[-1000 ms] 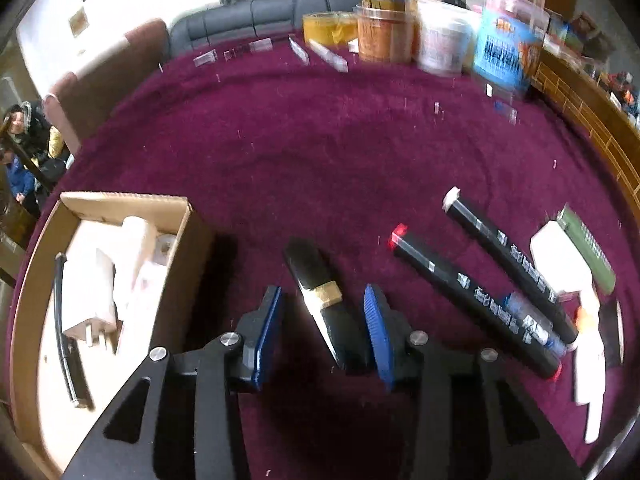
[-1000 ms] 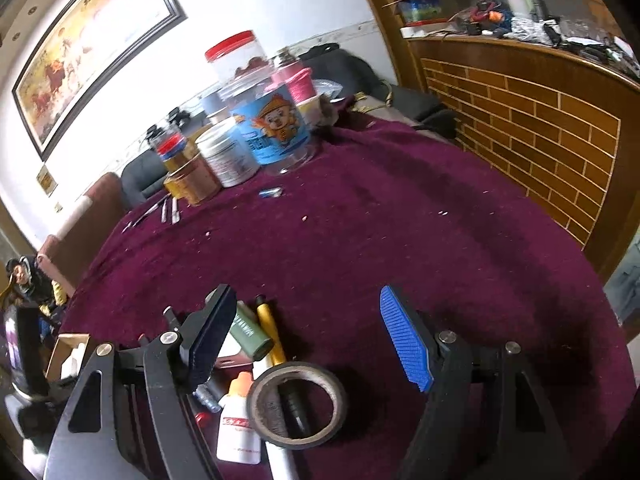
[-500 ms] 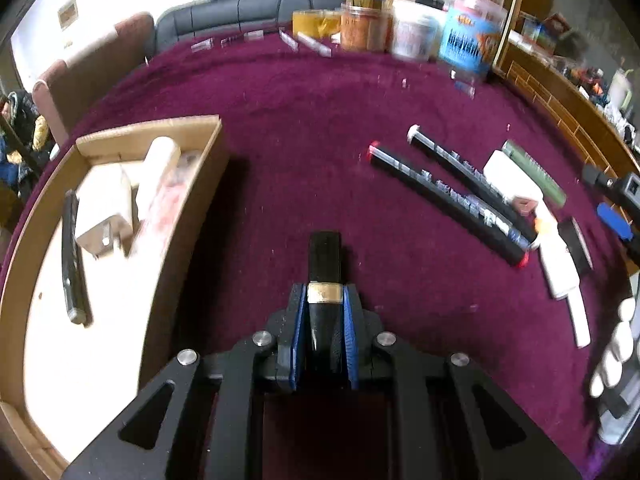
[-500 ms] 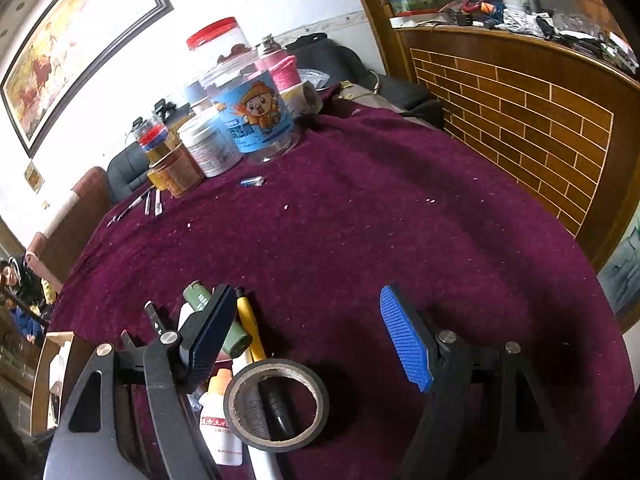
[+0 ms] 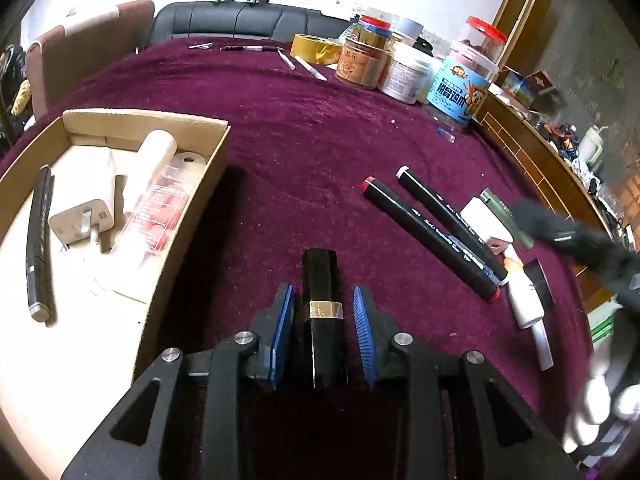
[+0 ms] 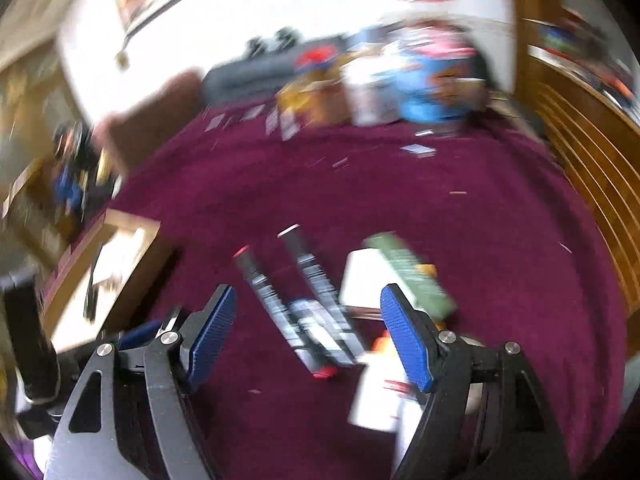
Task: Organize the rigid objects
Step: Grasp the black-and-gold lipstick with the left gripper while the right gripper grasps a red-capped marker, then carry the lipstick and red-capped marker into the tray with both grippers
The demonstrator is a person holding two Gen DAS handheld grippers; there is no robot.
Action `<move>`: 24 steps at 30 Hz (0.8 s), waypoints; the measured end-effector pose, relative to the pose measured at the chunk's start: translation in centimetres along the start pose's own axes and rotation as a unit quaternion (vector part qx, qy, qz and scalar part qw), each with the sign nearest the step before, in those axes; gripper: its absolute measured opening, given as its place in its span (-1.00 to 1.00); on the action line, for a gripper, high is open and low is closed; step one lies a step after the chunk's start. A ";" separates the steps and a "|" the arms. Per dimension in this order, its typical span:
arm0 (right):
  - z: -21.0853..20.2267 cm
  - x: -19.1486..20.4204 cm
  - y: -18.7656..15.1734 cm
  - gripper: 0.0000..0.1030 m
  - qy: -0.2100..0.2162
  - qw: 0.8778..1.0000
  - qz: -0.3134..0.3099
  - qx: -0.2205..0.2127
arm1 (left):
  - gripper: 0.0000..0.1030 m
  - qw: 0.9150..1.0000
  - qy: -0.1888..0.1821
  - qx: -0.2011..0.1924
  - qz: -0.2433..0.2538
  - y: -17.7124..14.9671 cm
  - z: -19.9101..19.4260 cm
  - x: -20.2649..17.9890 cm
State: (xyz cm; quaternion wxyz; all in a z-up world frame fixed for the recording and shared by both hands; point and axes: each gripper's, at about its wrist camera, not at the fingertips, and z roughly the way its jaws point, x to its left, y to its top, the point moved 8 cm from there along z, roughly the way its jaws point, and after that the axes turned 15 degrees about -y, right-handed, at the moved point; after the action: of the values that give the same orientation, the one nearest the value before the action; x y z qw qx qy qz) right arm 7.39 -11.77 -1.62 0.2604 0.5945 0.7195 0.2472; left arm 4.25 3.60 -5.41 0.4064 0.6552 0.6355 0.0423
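A black lipstick tube with a gold band (image 5: 322,312) sits between the blue pads of my left gripper (image 5: 323,300); small gaps show on both sides, so the hold is loose or just parted. A cardboard tray (image 5: 192,216) lies to its left, holding a white charger (image 5: 86,208), a white tube and a black pen (image 5: 38,240). Two black markers (image 5: 432,236) lie to the right. My right gripper (image 6: 308,320) is open and empty above the two markers (image 6: 296,292) in a blurred view, with a green tube (image 6: 412,276) beside its right pad.
Jars, a tape roll and tubs (image 5: 400,68) stand along the far edge of the purple cloth (image 5: 304,136). A white eraser, a glue bottle (image 5: 524,296) and a green tube lie at the right. The wooden table rim (image 5: 532,152) curves on the right.
My left gripper's pads, shut on the lipstick half a second ago, now stand slightly apart around it. My right gripper has swung left from the tape roll to over the markers, blurring its view.
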 end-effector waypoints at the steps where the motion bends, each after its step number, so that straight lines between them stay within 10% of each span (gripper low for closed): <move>1: 0.8 1.0 0.1 0.23 -0.005 1.000 -0.021 0.008 | -0.50 1.000 0.000 0.000 0.000 0.1 0.0 0.0; 4: 3.6 3.8 0.0 -0.19 0.004 0.997 -0.065 0.044 | -0.50 1.000 0.000 -0.002 0.000 -0.3 -0.2 0.0; 15: 4.9 5.6 -2.7 -0.63 0.031 0.984 -0.053 0.168 | -0.49 0.999 -0.031 -0.010 -0.024 -0.2 -0.6 0.5; 24: 2.2 3.8 -5.9 -0.64 -0.047 0.991 -0.044 0.121 | -0.40 1.000 0.013 0.003 0.019 -0.2 0.1 -0.5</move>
State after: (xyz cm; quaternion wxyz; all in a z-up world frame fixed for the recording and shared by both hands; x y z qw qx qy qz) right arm 3.94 -8.90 -7.49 0.2306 0.6005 0.7564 0.1185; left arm 4.06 3.10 -5.41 0.3958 0.6674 0.6283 0.0565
